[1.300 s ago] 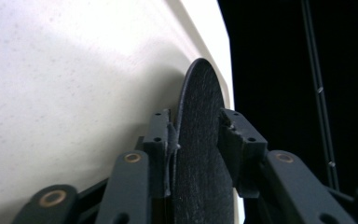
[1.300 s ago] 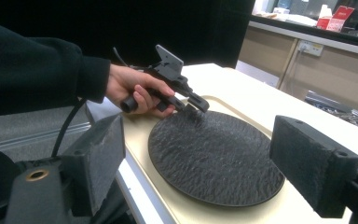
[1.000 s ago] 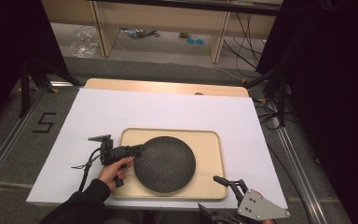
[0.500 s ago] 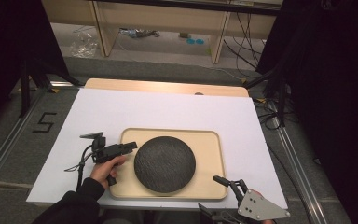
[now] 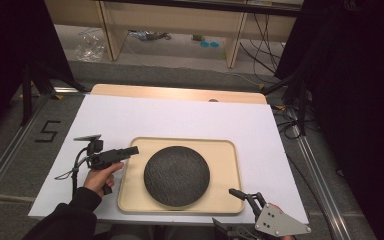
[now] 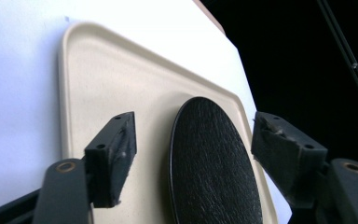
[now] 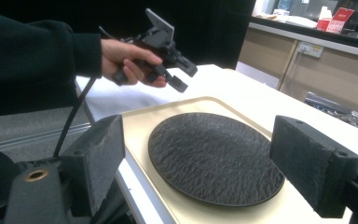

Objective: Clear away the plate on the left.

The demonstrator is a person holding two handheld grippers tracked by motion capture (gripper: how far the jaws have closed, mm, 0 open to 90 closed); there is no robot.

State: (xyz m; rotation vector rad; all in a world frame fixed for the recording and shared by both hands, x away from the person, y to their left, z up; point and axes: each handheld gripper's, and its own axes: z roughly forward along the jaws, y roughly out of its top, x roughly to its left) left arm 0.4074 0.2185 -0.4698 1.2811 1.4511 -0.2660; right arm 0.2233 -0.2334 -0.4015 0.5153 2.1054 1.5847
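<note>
Dark textured plate (image 5: 177, 175) lies flat in the middle of the beige tray (image 5: 230, 150) on the white worktop (image 5: 180, 115). Left tongs (image 5: 130, 150) hover just off the tray's left edge, wide apart, holding nothing, aimed at the plate. Right tongs (image 5: 239, 193) wait at the tray's near right corner, also wide and empty. Risk, as I judge it: the plate's low rim sits tight to the tray, so a shallow pinch may skid it or lift it tilted and slip.

Your left gripper (image 5: 134, 149) is off the dark plate (image 5: 177, 175) now, drawn back past the tray's (image 5: 130, 200) left edge.
</note>
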